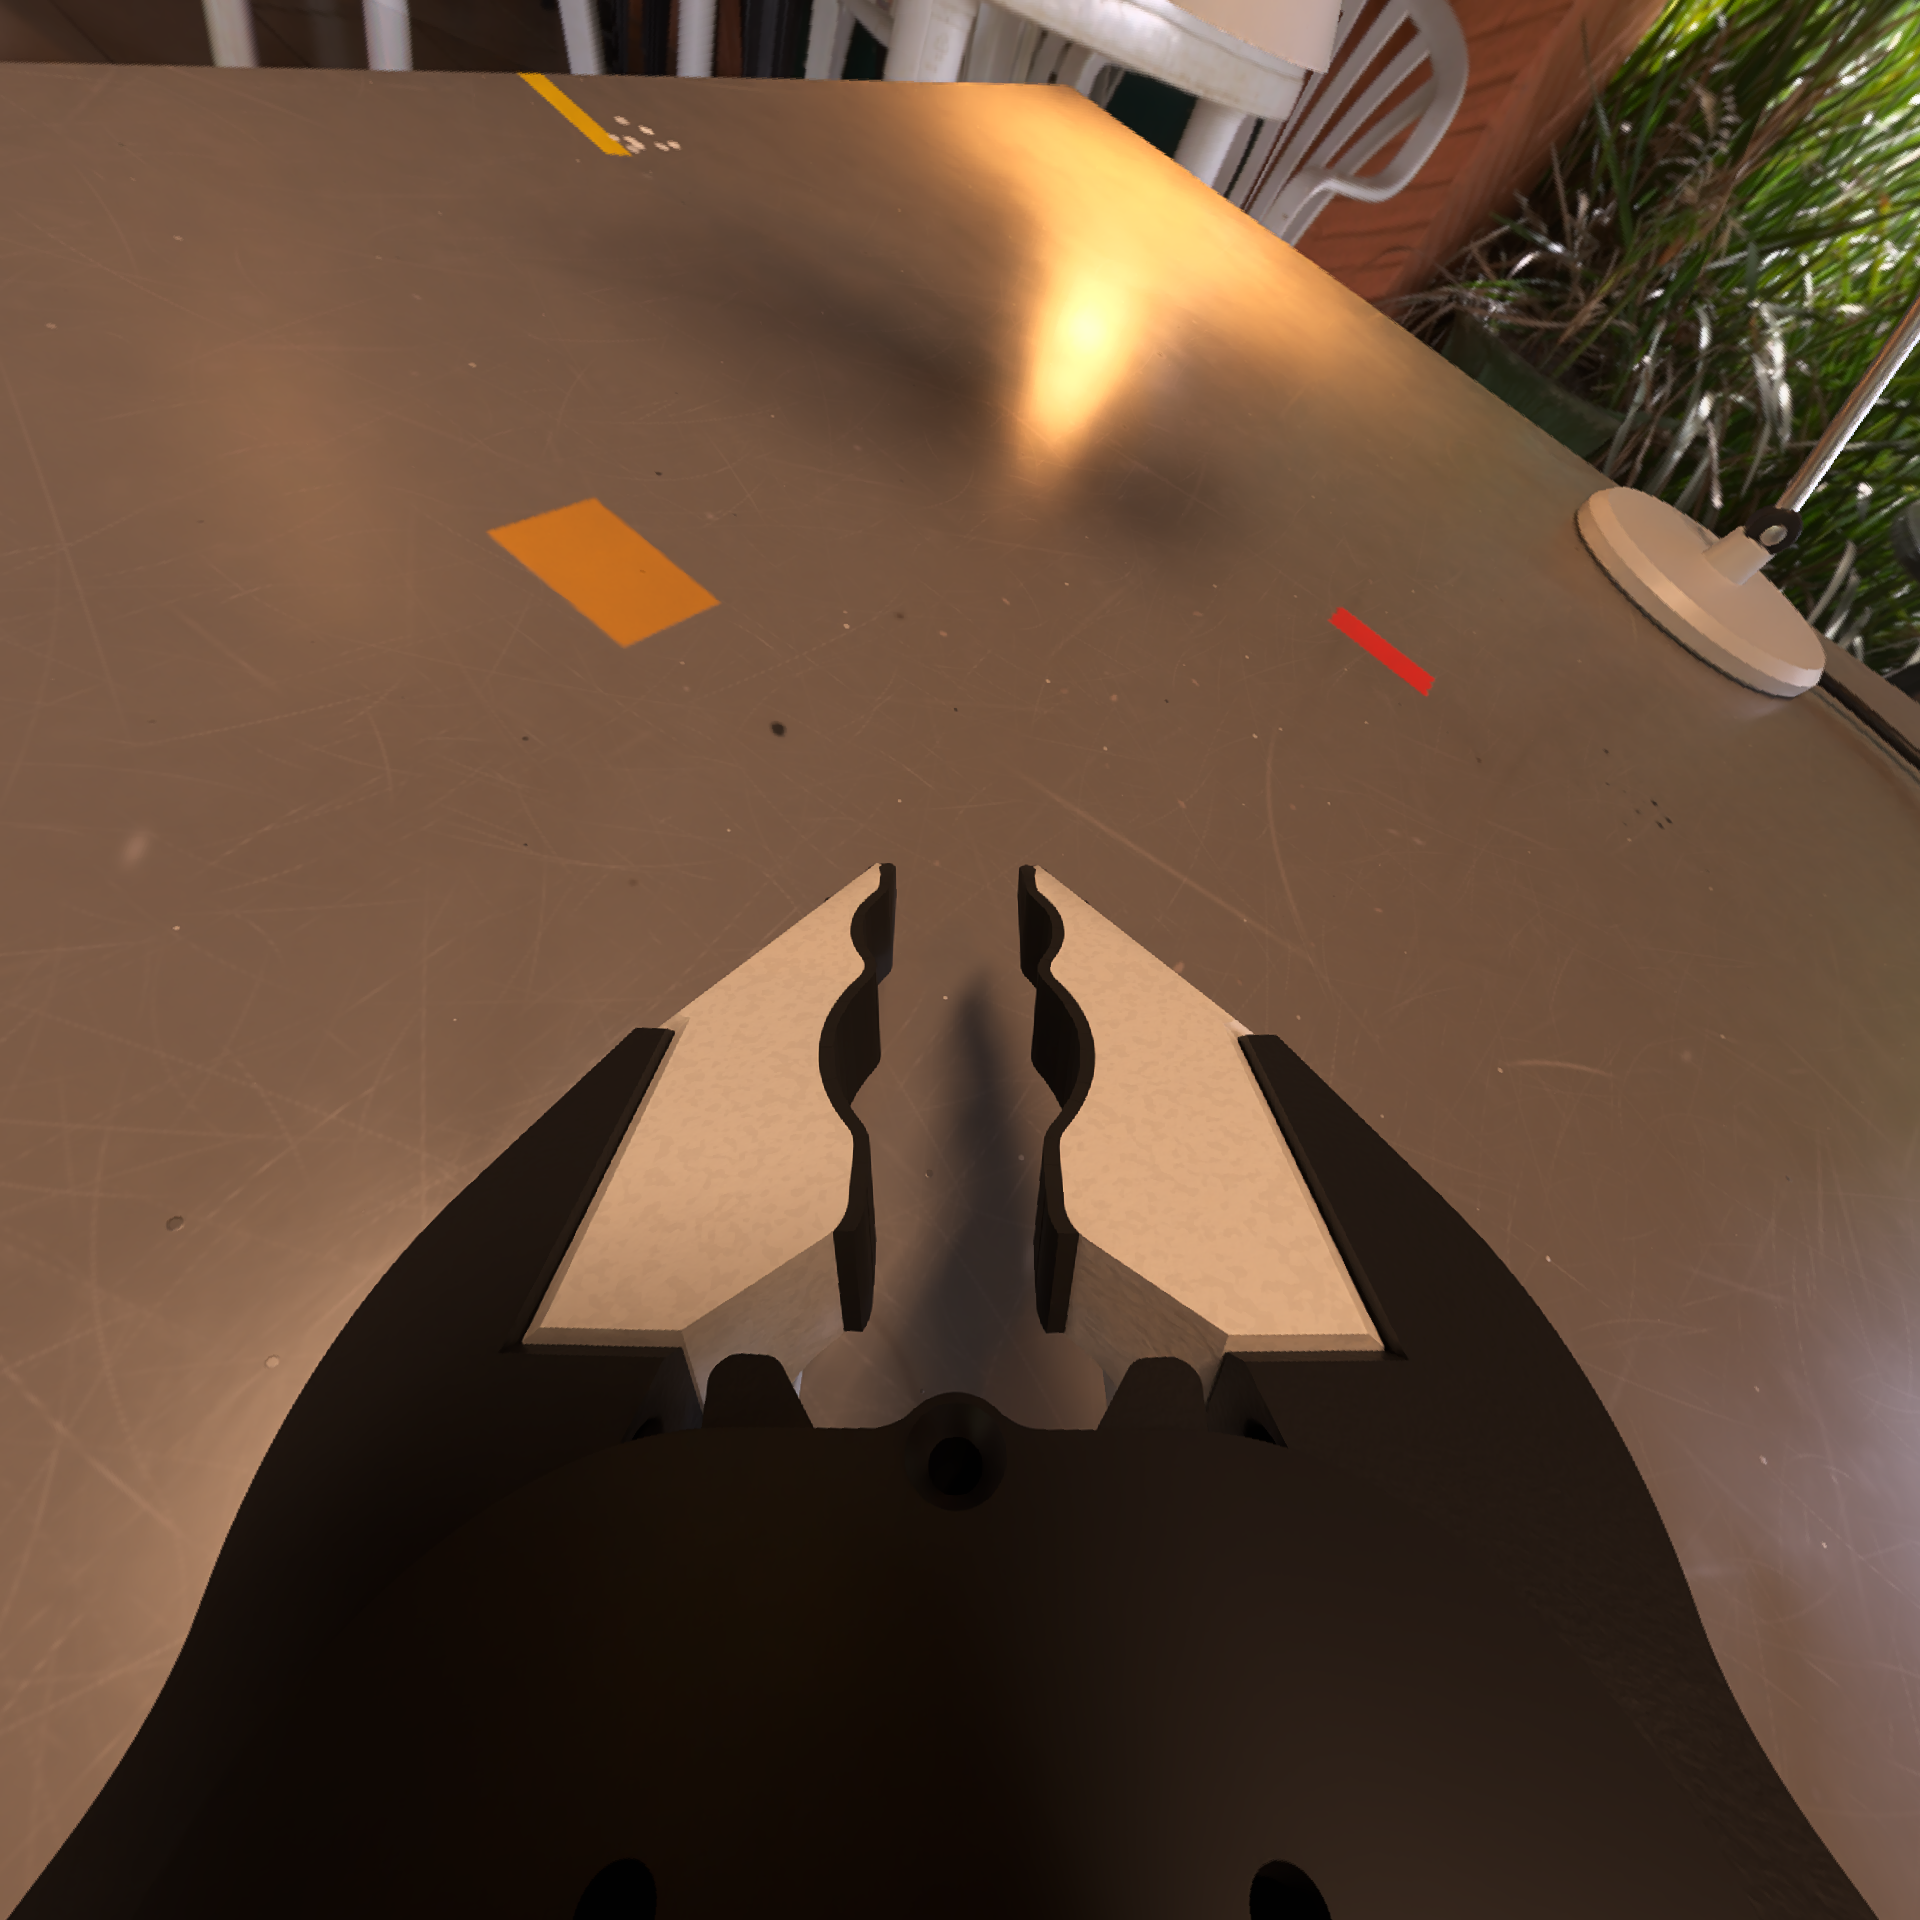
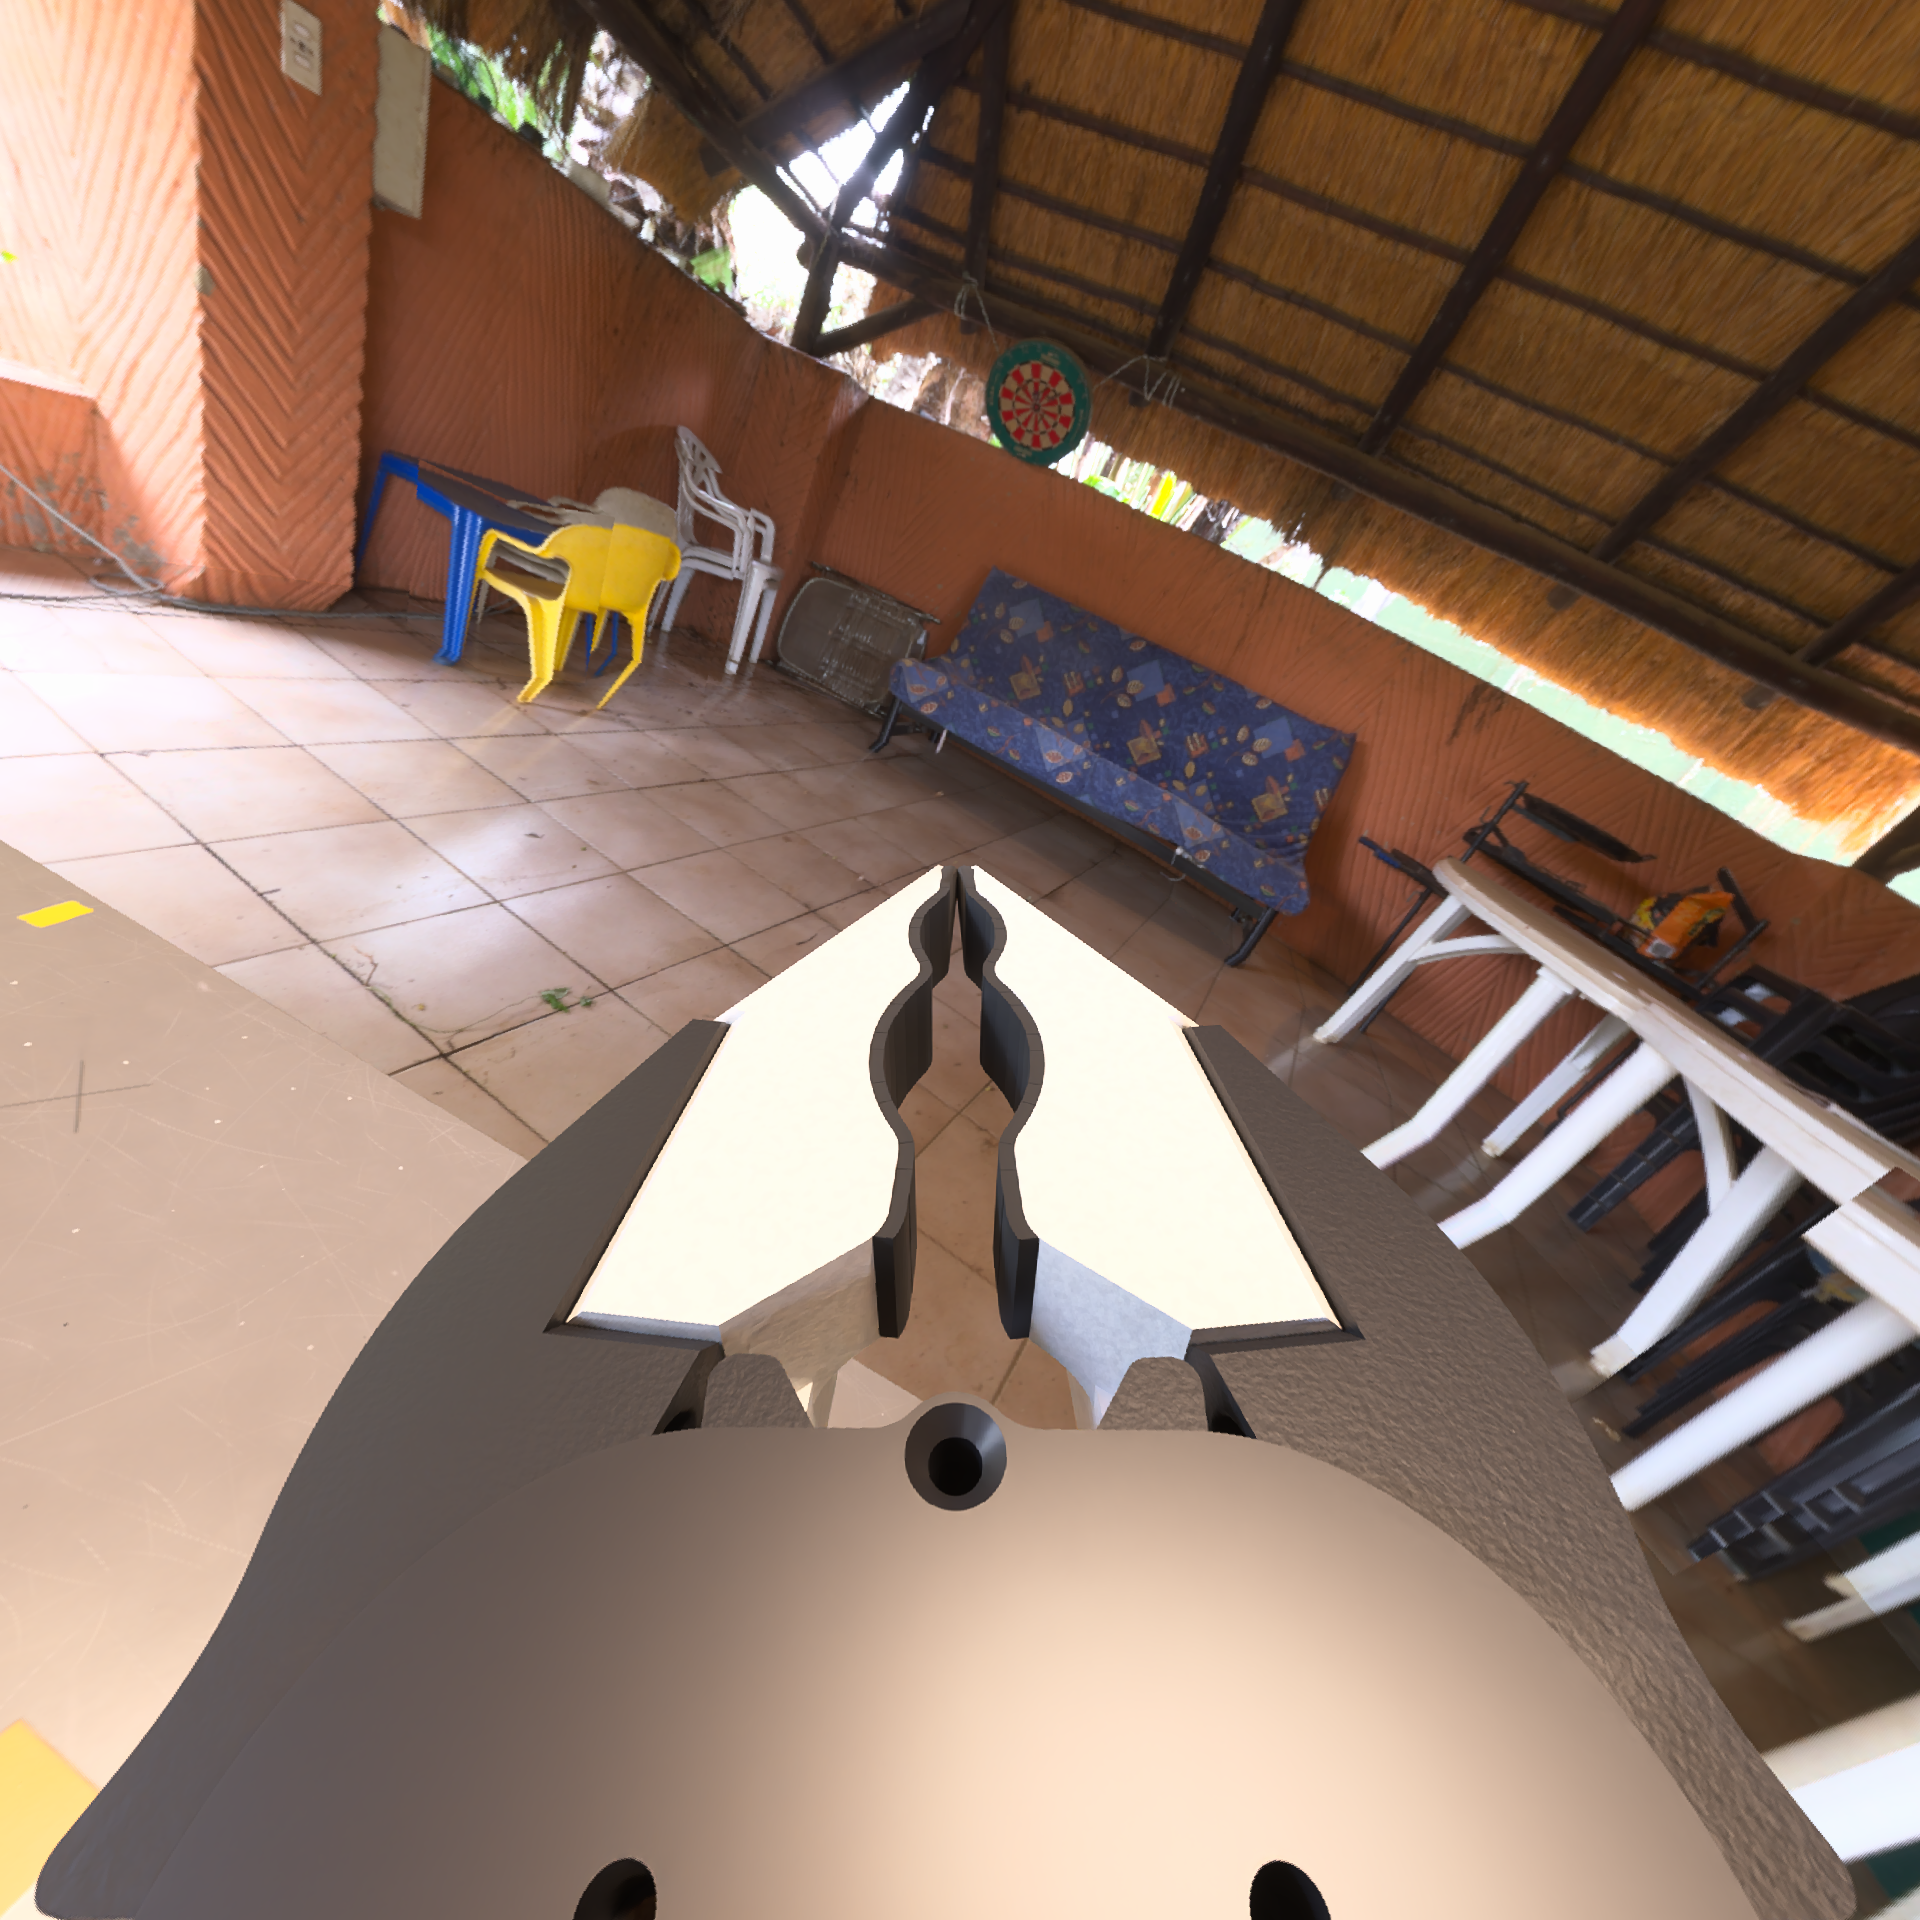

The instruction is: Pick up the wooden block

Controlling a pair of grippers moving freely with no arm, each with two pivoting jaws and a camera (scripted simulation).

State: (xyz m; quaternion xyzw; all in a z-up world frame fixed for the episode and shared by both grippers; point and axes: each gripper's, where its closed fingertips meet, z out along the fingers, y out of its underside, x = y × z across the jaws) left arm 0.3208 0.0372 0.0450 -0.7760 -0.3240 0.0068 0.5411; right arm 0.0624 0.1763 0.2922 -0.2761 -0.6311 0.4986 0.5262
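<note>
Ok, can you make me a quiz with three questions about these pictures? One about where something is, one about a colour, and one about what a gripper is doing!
1. Where does the white base sit on the table?
A. at its right edge
B. in its middle
C. between the fingers

2. What colour is the thin strip nearest the base?
A. blue
B. red
C. green

3. How is the left gripper?
A. open, holding nothing
B. shut on a block
C. shut on the base

Answers:
1 A: in the left wrist view the base stands by the table's right rim.
2 B: the strip is plainly red.
3 A: bare table shows through the gap between its fingers.
</note>
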